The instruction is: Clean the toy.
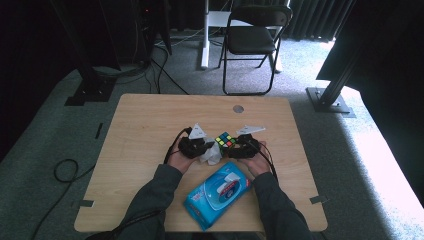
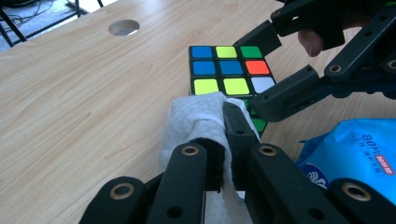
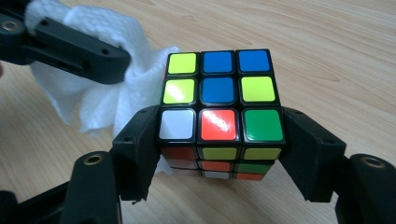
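Two grippers: right gripper [image 3: 219, 154] clamps cube [image 3: 219, 93]; left gripper [image 2: 219, 140] pinches wipe [image 2: 196, 116].

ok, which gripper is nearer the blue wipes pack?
Right, narrowly. The right gripper, clamping the cube, sits just above the wipes pack; the left gripper, holding the white wipe, is up-left of it.

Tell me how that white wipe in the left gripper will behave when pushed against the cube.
The white crumpled paper wipe looks limp: it drapes around the left gripper fingers, so it will likely fold rather than push. It probably weighs little and won't shift the multicoloured puzzle cube, clamped by the right gripper.
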Demonstrator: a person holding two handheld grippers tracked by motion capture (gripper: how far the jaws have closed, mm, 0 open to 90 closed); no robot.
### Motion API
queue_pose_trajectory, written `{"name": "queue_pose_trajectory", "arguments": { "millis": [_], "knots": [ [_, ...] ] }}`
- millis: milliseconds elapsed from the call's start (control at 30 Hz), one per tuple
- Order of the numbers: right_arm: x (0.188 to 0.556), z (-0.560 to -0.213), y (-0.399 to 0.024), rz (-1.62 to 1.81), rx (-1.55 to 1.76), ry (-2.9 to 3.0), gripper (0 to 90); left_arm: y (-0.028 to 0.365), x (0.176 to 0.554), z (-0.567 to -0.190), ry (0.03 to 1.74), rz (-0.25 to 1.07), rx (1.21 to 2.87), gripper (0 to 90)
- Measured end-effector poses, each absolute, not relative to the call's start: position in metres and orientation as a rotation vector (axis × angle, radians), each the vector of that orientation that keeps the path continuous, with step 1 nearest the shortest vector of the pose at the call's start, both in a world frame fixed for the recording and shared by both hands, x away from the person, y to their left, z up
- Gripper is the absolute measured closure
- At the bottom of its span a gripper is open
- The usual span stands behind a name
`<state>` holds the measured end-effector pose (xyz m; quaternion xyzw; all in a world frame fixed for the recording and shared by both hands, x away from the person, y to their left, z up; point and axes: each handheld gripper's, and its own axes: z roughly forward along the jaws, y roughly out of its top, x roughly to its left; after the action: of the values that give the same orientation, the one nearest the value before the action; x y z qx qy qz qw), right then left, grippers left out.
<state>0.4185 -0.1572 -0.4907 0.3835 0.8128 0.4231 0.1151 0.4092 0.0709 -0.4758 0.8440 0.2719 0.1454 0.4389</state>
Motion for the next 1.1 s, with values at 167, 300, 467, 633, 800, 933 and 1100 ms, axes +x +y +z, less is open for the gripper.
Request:
{"name": "queue_pose_trajectory", "arguments": {
  "millis": [167,300,467,633,800,933,1100],
  "knots": [
    [0.418,-0.490,-0.157,1.275,1.119,2.391,33.8,0.069,0.409,-0.476,0.672,0.360,2.096,87.6],
    [0.418,-0.488,-0.156,1.311,1.128,2.384,33.8,0.067,0.409,-0.478,0.672,0.357,2.101,87.6],
    [0.419,-0.486,-0.156,1.334,1.132,2.373,33.8,0.064,0.409,-0.483,0.677,0.343,2.107,87.6],
    [0.420,-0.482,-0.157,1.354,1.144,2.356,33.8,0.061,0.408,-0.487,0.671,0.333,2.116,87.6],
    [0.421,-0.480,-0.157,1.354,1.156,2.339,33.8,0.057,0.406,-0.490,0.659,0.328,2.133,87.6],
    [0.422,-0.480,-0.157,1.357,1.164,2.331,33.8,0.054,0.404,-0.491,0.648,0.325,2.137,87.6],
    [0.422,-0.481,-0.158,1.361,1.170,2.328,33.8,0.052,0.402,-0.487,0.632,0.334,2.136,87.5]
  ]
}}
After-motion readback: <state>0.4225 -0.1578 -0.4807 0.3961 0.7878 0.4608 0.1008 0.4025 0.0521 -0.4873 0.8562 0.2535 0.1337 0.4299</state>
